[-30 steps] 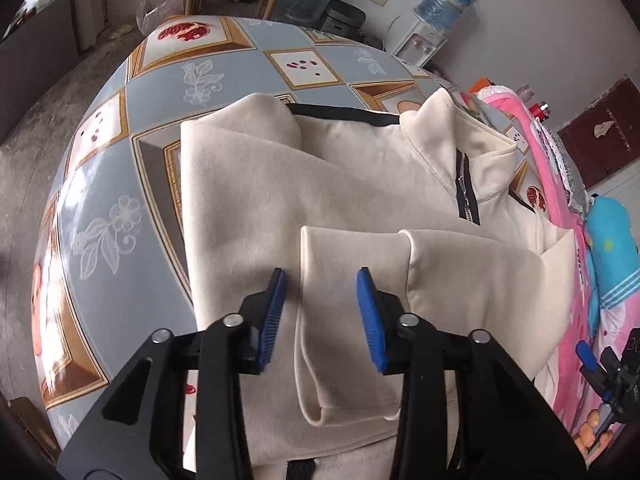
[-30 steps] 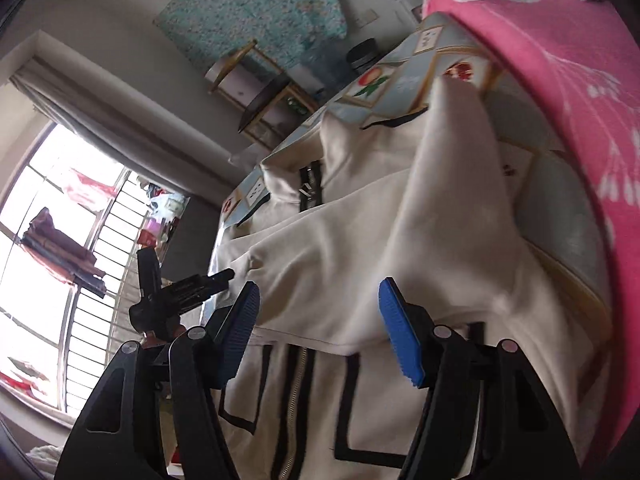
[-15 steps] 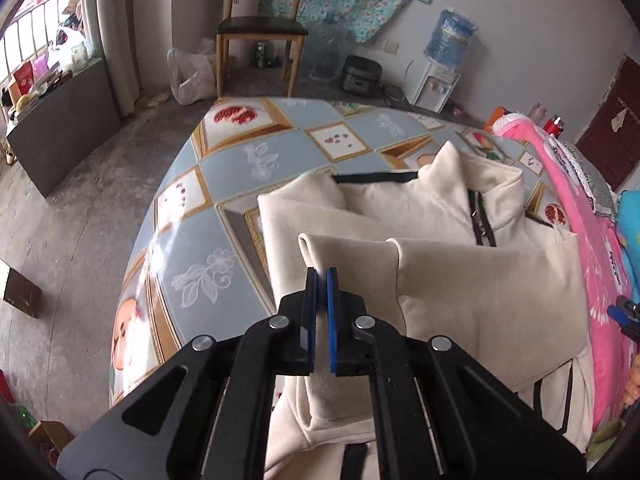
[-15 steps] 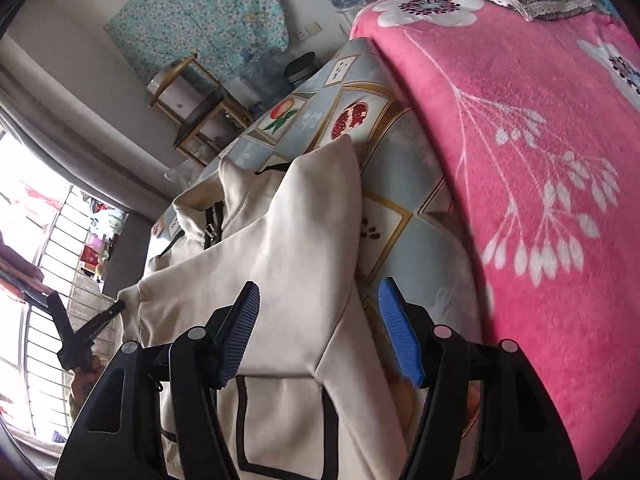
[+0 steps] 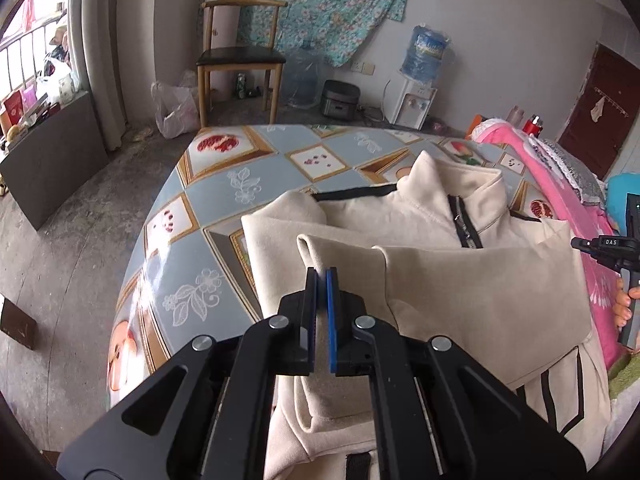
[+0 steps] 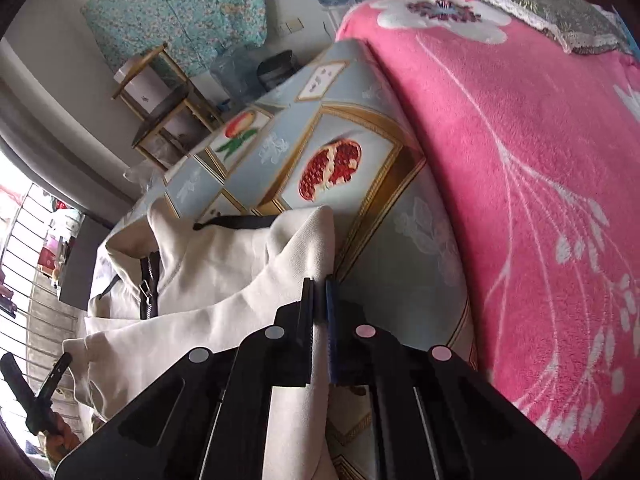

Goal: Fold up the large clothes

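1. Lying on the patterned table (image 5: 208, 200) beside the pink blanket (image 6: 520, 160), a cream jacket (image 5: 460, 288) is partly folded.
2. The left gripper (image 5: 321, 280) pinches the folded sleeve (image 5: 340, 256); the right gripper (image 6: 319, 284) has just closed on the jacket's shoulder edge.
3. Next probably: lift both together, folding evenly.

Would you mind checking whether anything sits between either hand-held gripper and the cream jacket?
Nothing visible does. The left hand-held gripper is shut on the jacket sleeve fold, and the right hand-held gripper has just closed on its other edge.
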A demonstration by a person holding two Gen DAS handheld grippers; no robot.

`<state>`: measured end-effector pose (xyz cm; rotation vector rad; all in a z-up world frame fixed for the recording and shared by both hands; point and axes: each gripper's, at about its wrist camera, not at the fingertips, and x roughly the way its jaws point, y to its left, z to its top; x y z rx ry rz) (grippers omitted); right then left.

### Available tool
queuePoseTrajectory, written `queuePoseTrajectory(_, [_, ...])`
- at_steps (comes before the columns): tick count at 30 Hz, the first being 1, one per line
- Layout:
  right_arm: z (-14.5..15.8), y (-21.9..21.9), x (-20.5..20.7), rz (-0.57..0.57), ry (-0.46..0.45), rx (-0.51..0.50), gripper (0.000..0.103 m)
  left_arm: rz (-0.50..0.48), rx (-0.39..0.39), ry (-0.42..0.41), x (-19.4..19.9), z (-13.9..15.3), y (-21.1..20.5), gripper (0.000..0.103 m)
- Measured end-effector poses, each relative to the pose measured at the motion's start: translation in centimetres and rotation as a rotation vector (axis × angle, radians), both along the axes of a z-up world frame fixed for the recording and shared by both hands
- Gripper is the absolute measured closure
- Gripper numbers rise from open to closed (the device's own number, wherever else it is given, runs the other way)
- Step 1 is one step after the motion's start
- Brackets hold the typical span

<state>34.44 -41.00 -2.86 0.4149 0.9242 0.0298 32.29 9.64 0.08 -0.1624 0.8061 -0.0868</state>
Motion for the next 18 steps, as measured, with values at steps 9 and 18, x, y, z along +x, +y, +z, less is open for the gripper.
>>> queuePoseTrajectory(9, [-2.8, -1.4, 0.3, -0.061, 0.027, 0.01, 0.098, 0.049, -0.009, 0.17, 2.4, -5.3, 1.2, 0.098])
queuePoseTrajectory(18, [3.0, -0.4, -3.5, -0.065, -0.046, -0.195, 0.065, 0.06, 0.021, 0.049, 0.1, -0.7, 1.9, 0.094])
